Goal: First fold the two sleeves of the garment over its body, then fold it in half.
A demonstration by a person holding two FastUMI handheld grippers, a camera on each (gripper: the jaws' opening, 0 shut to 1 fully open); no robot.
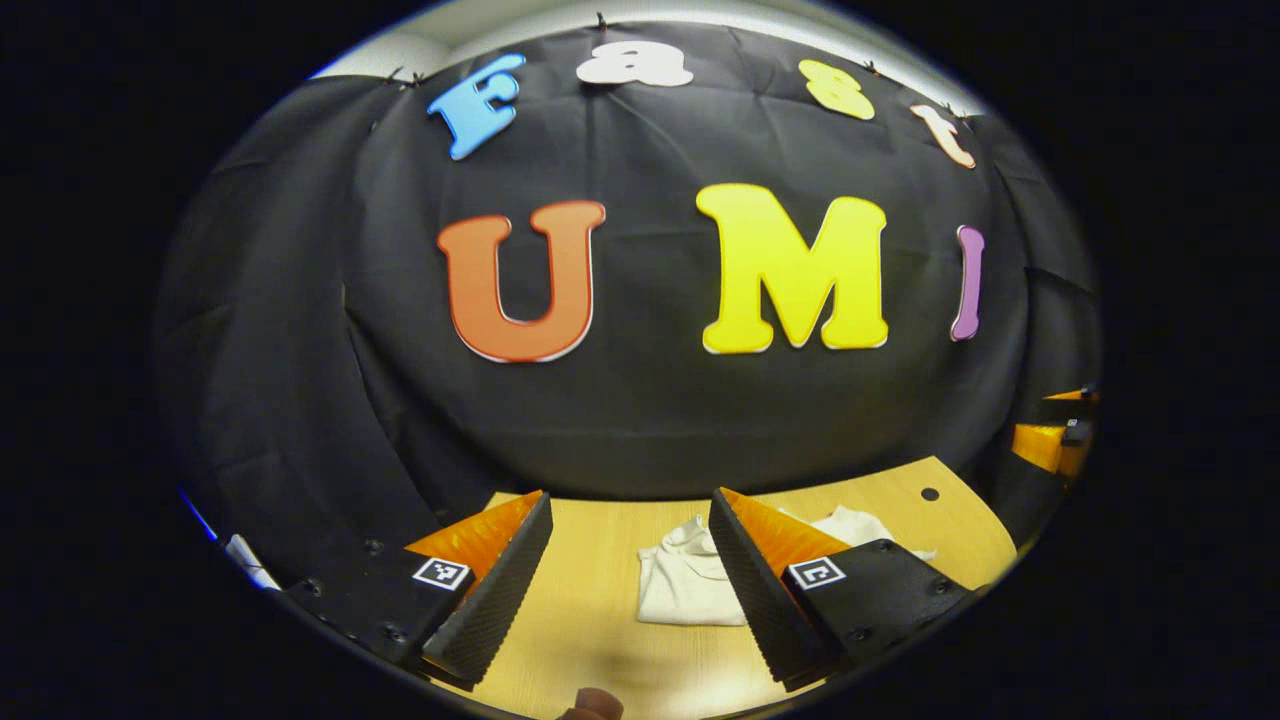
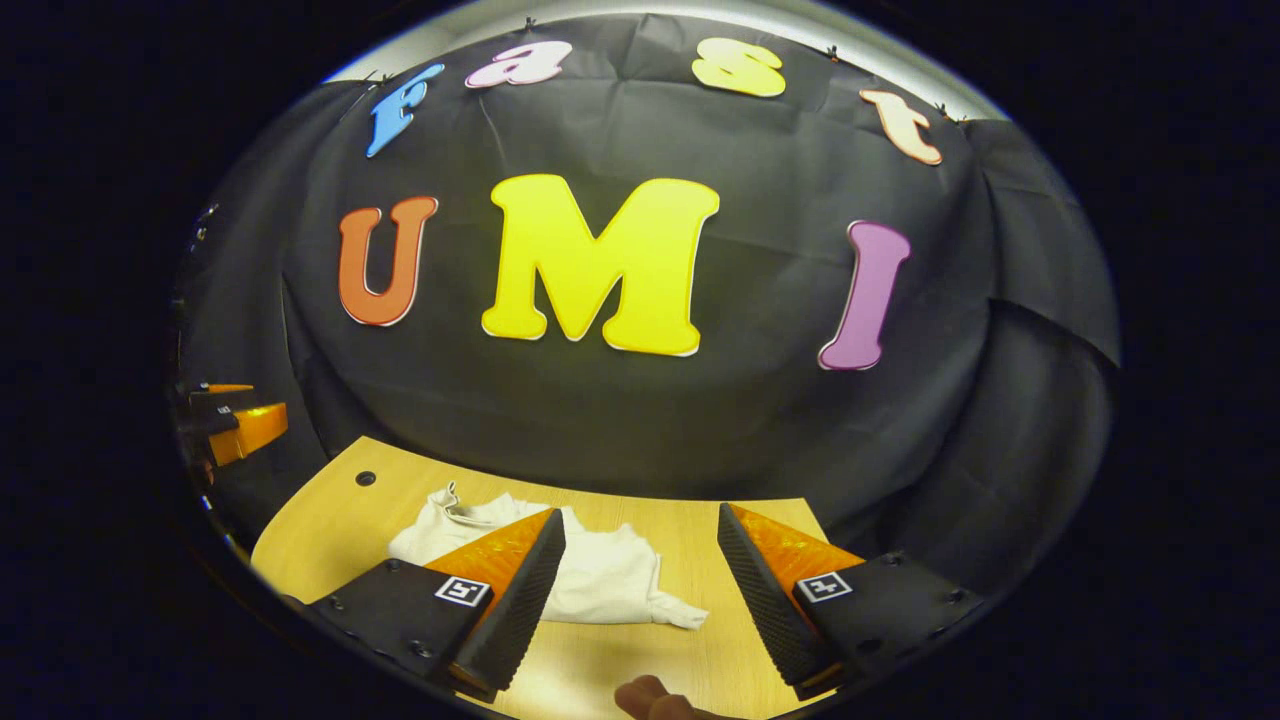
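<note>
I hold my left tongs (image 1: 630,590) and right tongs (image 2: 640,590) spread and empty above the worktop (image 2: 700,530), clear of the white garment (image 2: 600,575), which lies bunched into a compact heap near the worktop's middle.

Setting: a recording booth of a lab sort, not a lived-in room. Evidence: black cloth wall (image 1: 640,400), creased, hung by clips along its top edge, curving round behind the work surface; pale ceiling strip above the cloth; light wood table (image 2: 690,540) with a round hole (image 2: 365,478) near one corner, set close against the cloth; square printed marker tags (image 1: 816,573) on the handheld tools. A white garment (image 2: 600,575) lies on the table as the sole household item.
</note>
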